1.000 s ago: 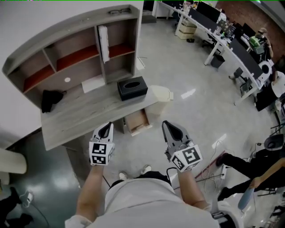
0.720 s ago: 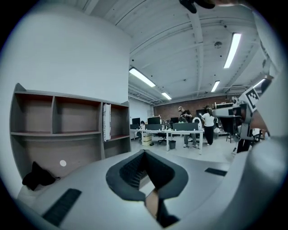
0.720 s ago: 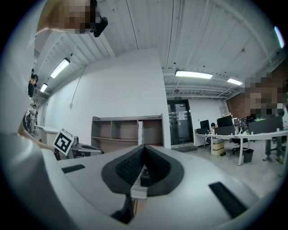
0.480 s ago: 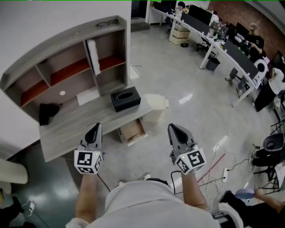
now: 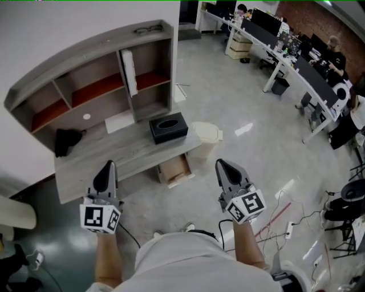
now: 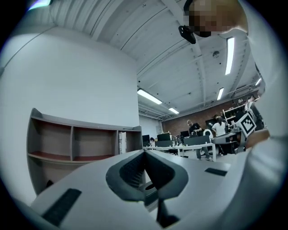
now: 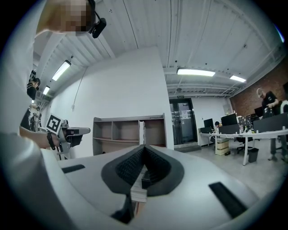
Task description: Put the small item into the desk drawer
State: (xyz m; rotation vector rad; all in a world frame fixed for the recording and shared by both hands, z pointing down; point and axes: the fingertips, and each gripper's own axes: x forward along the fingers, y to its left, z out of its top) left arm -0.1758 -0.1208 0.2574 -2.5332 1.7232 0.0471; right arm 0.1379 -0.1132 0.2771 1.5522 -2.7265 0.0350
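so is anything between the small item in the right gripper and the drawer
Nothing visible. The drawer juts open below the desk's front edge, and only bare floor lies between it and the right gripper, shut on the small item.

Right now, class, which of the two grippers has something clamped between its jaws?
The right gripper: a small pale item is pinched between its closed jaws. The left gripper is shut with nothing between its jaws.

You're in an open-plan office.
Long workstation rows (image 5: 308, 71) carry monitors (image 5: 265, 17), people (image 5: 336, 54) sit at them, strip lights (image 7: 195, 72) line the ceiling, a brick wall (image 5: 305, 12) closes the far end.
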